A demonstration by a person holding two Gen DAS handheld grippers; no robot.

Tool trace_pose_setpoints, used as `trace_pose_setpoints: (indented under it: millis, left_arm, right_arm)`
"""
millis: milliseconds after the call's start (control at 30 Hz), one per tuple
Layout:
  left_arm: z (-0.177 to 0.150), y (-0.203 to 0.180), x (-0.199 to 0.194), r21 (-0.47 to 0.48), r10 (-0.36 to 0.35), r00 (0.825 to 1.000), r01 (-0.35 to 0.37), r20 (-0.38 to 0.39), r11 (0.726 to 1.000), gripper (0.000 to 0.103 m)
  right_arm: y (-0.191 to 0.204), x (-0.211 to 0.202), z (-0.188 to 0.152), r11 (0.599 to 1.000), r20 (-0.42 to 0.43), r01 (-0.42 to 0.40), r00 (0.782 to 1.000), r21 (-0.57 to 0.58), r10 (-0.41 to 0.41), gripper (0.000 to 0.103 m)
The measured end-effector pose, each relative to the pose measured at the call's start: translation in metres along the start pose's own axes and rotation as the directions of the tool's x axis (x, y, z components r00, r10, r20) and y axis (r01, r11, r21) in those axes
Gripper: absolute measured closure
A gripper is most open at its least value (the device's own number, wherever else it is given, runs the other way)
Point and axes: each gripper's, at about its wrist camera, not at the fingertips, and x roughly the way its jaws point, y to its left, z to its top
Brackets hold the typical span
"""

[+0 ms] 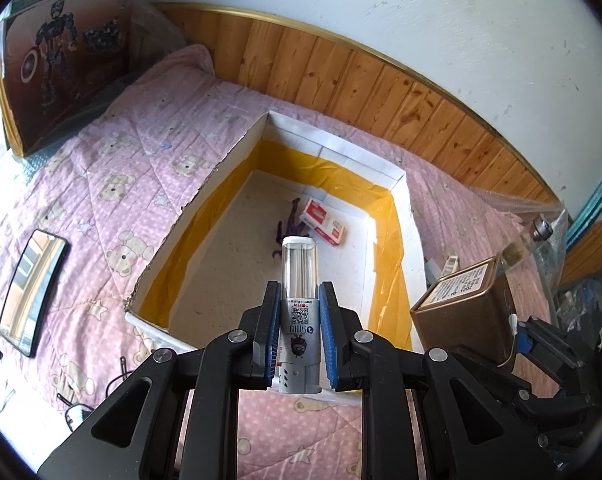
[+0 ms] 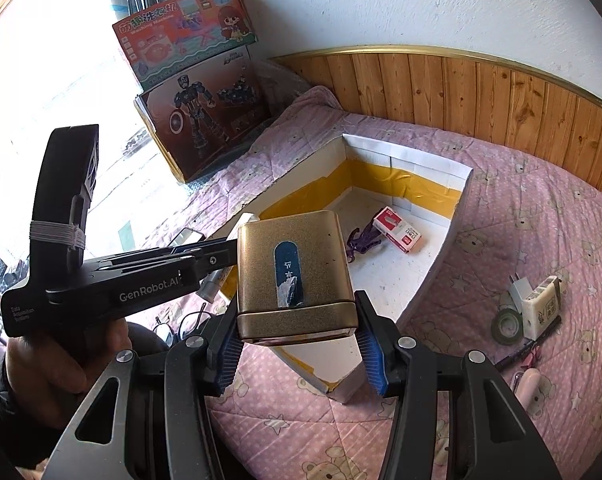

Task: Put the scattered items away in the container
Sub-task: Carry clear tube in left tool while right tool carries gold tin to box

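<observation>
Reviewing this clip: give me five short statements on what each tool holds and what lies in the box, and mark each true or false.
1. The left tool grips a clear-topped tube. True.
2. The right tool is empty. False: it is shut on a gold tin.
3. A red and white small box lies on the floor of the cardboard box. True.
4. The purple toy lies on the quilt outside the cardboard box. False: it lies inside, beside the red and white small box.
5. The roll of tape is already in the cardboard box. False: it lies on the pink quilt, beside a white plug.
</observation>
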Motion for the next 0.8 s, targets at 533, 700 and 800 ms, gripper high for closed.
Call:
trace_pose_setpoints:
  millis: [533,700,800]
  left_arm:
    - [0.016,0.011,0.035,-0.025,-0.008,0.999,0.006,-0.054,1.000,0.084]
    - [0.017,0.018,0.049,-0.043,-0.013,0.996,0.010,-0.087,0.999,0.084]
    - [0.017,0.023,0.057,-0.055,-0.013,0.994,0.007,-0.105,0.998,0.084]
  right_arm:
    - [-0.006,0.045,0.009,1.000,-0.067,-0.006,0.998,-0.020,0.005,0.051]
    - [-0.008,0.058,0.009,1.000,-0.092,-0.004,0.996,-0.022,0.002,0.051]
    - [-0.009,0.065,0.008,1.000,-0.108,-0.005,0.994,-0.023,0.003,0.051]
